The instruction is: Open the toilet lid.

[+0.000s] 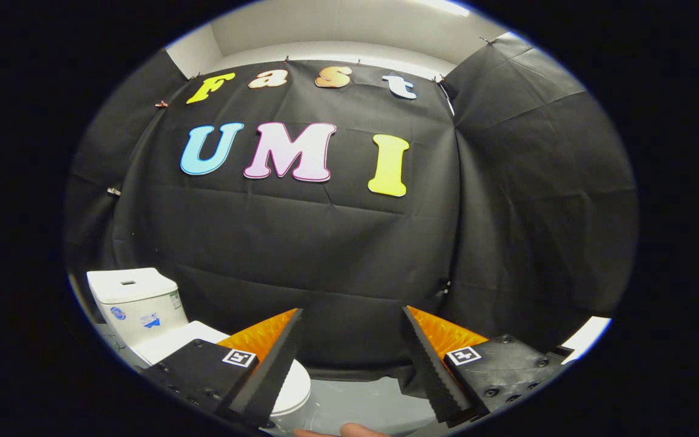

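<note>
- gripper [352, 358] fingers spread wide, holding nothing
- toilet [143, 315] sits low, off beside the left finger, its lid [292, 382] closed and partly hidden behind that finger
- risk: approaching this far off line, the fingers may miss the lid's edge

Gripper [352, 340] is hanging with fingers spread wide, nothing sitting between them. Straight ahead, open air is running up to the black cloth wall [325, 255], which is closing off the far side and wrapping round to the right. Toilet [161, 340] is standing off to the left, partly behind the left finger: tank [134, 300] against the cloth, closed lid [292, 382] lying flat below. Bare floor [355, 400] is showing between the fingers.
</note>
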A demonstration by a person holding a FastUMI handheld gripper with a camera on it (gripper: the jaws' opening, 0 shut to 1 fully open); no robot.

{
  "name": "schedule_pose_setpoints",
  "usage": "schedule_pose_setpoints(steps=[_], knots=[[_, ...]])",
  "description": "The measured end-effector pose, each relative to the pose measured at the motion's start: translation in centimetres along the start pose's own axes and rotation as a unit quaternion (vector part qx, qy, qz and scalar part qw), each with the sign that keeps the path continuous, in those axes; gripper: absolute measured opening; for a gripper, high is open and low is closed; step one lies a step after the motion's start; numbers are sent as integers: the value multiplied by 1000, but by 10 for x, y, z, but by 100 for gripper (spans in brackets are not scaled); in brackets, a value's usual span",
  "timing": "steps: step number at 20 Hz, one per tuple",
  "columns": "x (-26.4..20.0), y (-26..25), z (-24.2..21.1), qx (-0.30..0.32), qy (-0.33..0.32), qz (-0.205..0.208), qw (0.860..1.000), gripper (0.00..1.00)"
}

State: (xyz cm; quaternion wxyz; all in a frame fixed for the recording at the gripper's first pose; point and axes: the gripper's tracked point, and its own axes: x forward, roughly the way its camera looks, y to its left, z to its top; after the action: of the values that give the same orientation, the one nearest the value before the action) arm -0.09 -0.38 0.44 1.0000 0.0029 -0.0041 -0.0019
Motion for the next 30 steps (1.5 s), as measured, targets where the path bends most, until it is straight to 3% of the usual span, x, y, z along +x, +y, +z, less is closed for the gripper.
schedule_pose_setpoints(steps=[13, 19, 25, 30], knots=[[1, 5, -6, -4, 11, 9, 1000, 98], [5, 26, -66, 40, 131, 57, 989, 98], [30, 4, -70, 48, 135, 42, 989, 98], [27, 15, -108, 77, 185, 79, 977, 98]])
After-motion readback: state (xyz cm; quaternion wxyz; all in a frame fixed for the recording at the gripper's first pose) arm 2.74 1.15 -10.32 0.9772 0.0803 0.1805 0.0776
